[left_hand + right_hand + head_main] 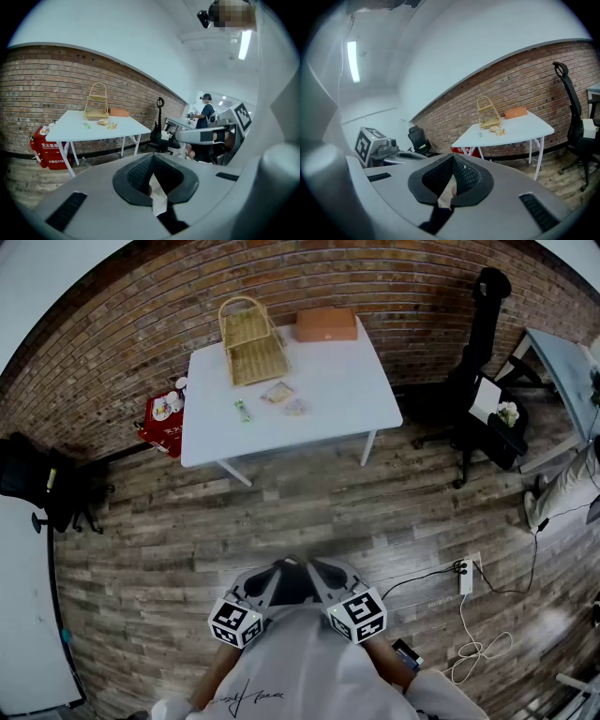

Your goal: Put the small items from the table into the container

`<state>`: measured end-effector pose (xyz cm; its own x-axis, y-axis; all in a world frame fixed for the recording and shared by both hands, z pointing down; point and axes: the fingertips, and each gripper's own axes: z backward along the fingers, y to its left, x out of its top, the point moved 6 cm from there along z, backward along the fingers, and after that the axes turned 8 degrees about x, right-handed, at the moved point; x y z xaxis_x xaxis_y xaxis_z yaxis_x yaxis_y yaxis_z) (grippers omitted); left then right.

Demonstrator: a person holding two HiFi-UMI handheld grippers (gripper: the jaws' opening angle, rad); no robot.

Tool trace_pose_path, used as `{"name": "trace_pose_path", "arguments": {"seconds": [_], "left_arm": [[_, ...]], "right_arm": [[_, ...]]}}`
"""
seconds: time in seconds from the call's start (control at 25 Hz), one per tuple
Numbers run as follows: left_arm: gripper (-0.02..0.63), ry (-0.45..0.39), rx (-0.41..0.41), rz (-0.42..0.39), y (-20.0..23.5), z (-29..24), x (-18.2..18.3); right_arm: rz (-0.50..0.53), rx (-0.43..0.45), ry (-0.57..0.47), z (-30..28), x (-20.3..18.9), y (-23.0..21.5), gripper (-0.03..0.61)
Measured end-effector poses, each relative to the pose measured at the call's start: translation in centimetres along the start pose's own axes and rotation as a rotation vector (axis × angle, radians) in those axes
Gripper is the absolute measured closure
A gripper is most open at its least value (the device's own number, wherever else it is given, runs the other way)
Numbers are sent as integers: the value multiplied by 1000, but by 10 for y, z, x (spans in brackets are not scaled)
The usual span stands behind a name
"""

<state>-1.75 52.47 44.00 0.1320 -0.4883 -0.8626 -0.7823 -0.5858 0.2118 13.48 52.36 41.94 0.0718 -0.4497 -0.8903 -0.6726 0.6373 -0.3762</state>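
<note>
My left claw (152,158) and my right claw (453,158) are both clenched with nothing between their jaws, held side by side close to my chest above the wooden floor (309,512). Well apart from them stands the white bench (342,395). A green item (243,410) and two snack packets (277,393) lie on it near the wicker basket (251,343), with an orange box (326,324) beside the basket at the far edge.

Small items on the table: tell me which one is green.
The slim green item, leftmost of the three; the tan packet and the pale packet lie to its right.
</note>
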Motion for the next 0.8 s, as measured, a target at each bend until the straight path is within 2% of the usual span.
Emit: {"name": "trace_pose_path", "arguments": {"seconds": [0.56,0.8], "left_arm": [[604,-24,69,39,34,-1,12],[604,-40,55,45,57,-13,27]], "right_arm": [[-9,-45,13,-25,13,-11,558],[-39,-70,2,-47,30,-21,557]]}}
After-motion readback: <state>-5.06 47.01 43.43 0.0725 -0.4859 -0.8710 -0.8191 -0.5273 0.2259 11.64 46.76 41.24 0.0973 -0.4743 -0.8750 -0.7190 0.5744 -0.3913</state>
